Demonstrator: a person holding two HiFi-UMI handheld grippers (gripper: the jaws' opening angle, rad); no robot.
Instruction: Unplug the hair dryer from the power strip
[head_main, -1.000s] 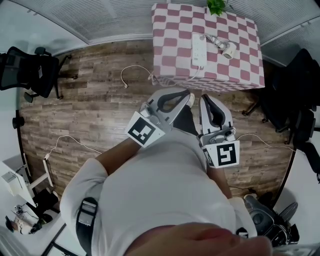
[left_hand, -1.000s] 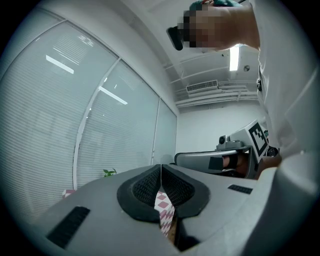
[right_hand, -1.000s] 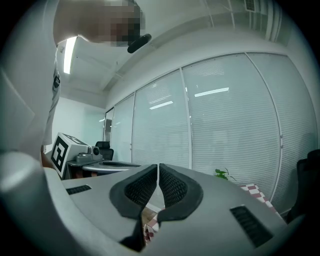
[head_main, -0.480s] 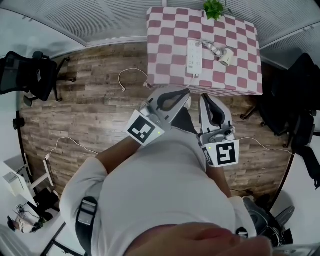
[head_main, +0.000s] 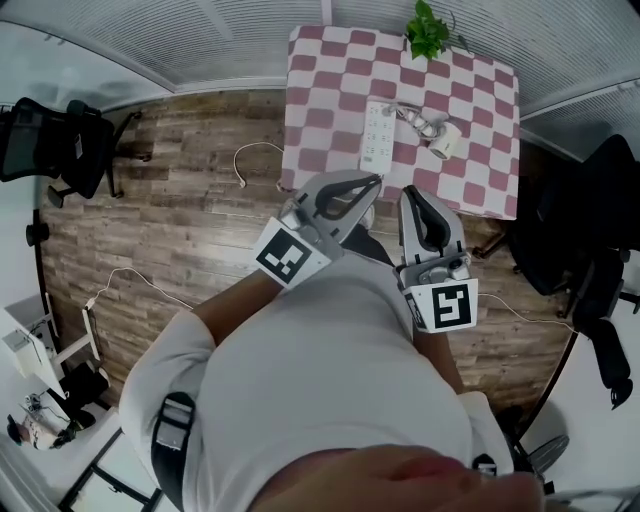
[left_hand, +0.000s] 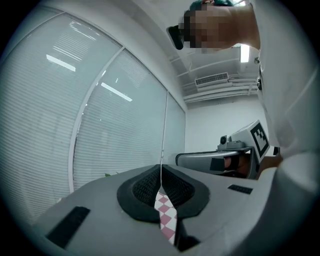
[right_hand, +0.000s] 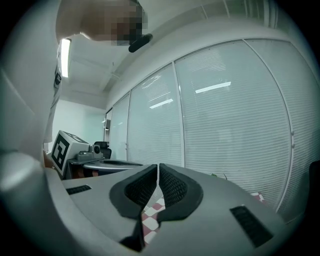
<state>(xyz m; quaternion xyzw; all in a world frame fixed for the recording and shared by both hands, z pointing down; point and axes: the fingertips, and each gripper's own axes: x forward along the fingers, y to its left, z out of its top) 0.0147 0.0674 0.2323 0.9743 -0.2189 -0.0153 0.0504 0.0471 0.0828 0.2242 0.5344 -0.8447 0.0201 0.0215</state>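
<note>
A white power strip (head_main: 377, 137) lies on the pink-and-white checked table (head_main: 330, 80) in the head view. To its right lies a cream hair dryer (head_main: 441, 141), its cord coiled toward the strip. My left gripper (head_main: 372, 184) is held level and short of the table's near edge, shut with nothing in it. My right gripper (head_main: 410, 196) is beside it, also shut and empty. In the left gripper view the pads of the left gripper (left_hand: 161, 172) meet, with checked cloth (left_hand: 167, 220) showing below. The right gripper view shows the right gripper (right_hand: 158, 172) closed the same way.
A green plant (head_main: 428, 30) stands at the table's far edge. Black office chairs stand at the left (head_main: 60, 150) and right (head_main: 585, 230). White cables (head_main: 250, 160) lie on the wooden floor. Window blinds (right_hand: 235, 115) run behind the table.
The table, strip and dryer have come closer and lower in the head view as I moved toward them. Both grippers stay shut and level.
</note>
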